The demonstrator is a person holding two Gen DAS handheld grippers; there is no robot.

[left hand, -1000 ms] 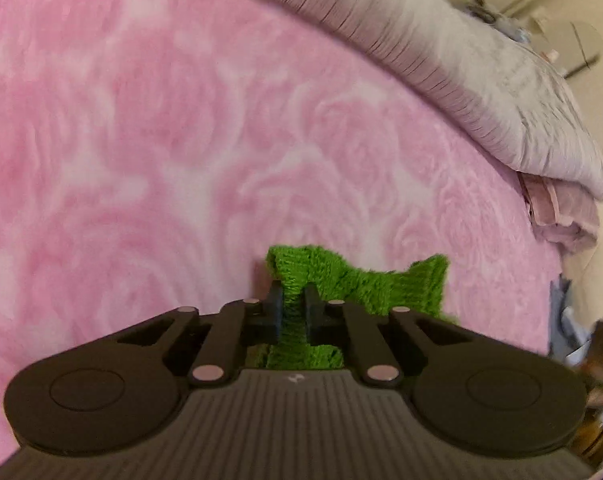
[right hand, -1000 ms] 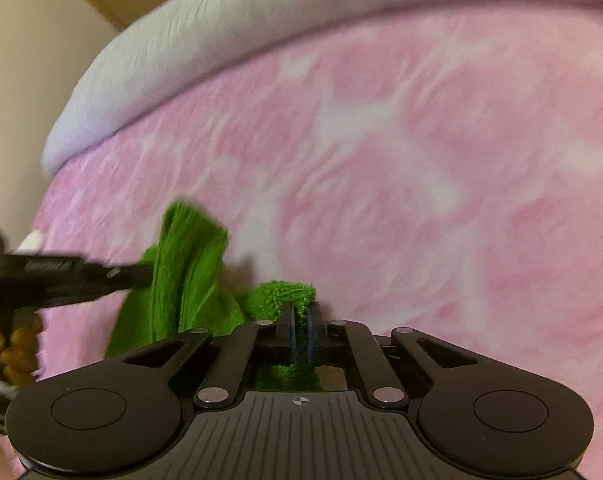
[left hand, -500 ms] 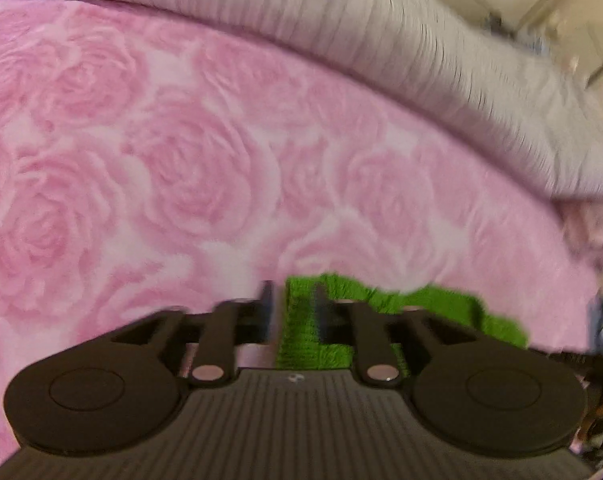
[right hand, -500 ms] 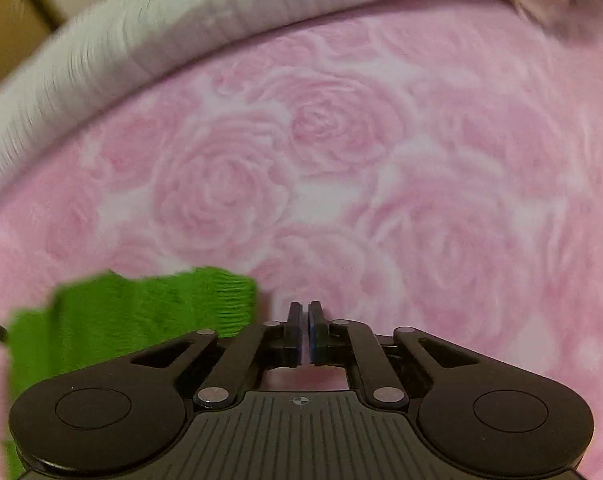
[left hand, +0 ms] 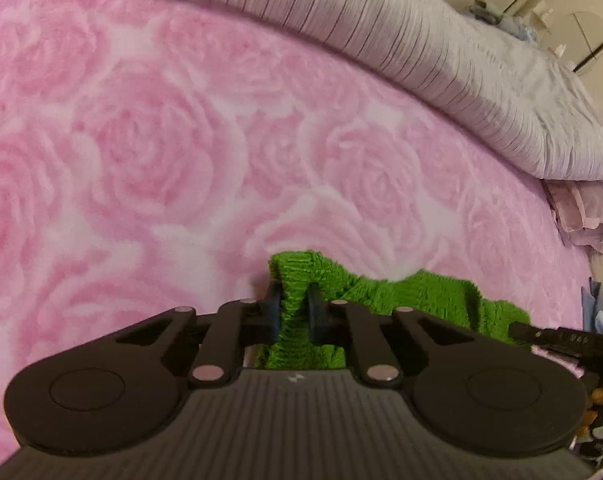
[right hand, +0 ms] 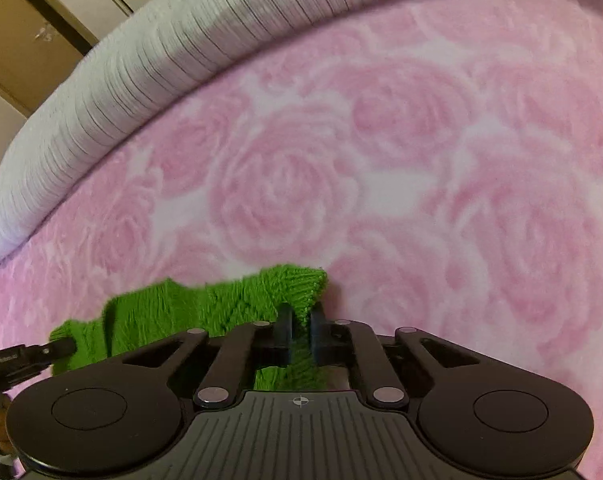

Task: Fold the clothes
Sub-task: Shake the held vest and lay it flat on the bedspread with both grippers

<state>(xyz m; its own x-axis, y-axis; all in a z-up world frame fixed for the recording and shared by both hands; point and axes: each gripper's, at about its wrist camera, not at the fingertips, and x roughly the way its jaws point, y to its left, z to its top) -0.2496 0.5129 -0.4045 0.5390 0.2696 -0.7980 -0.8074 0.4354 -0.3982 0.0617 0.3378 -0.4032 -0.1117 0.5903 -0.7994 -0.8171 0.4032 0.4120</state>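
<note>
While both of your grippers point down at the pink rose-patterned blanket (left hand: 205, 168), each one pinches an end of the green knitted garment (left hand: 413, 296). Your left gripper (left hand: 294, 304) has just been closing, and its fingers (left hand: 275, 312) now squeeze a bunched fold of the green knit between them. Your right gripper (right hand: 300, 322) has likewise just been closing, and its fingers (right hand: 319, 328) clamp the other corner of the same garment (right hand: 237, 304). The garment lies on the blanket, stretched between the two grippers with a slack dip in the middle (its far edge reaches just past each pair of fingertips). From the left wrist view, the right gripper's finger (left hand: 541, 336) meets the garment's right end; from the right wrist view, the left gripper's finger (right hand: 41, 354) meets its left end. Beyond the garment, a grey ribbed quilt (left hand: 441, 52) lies along the far edge of the blanket.
</note>
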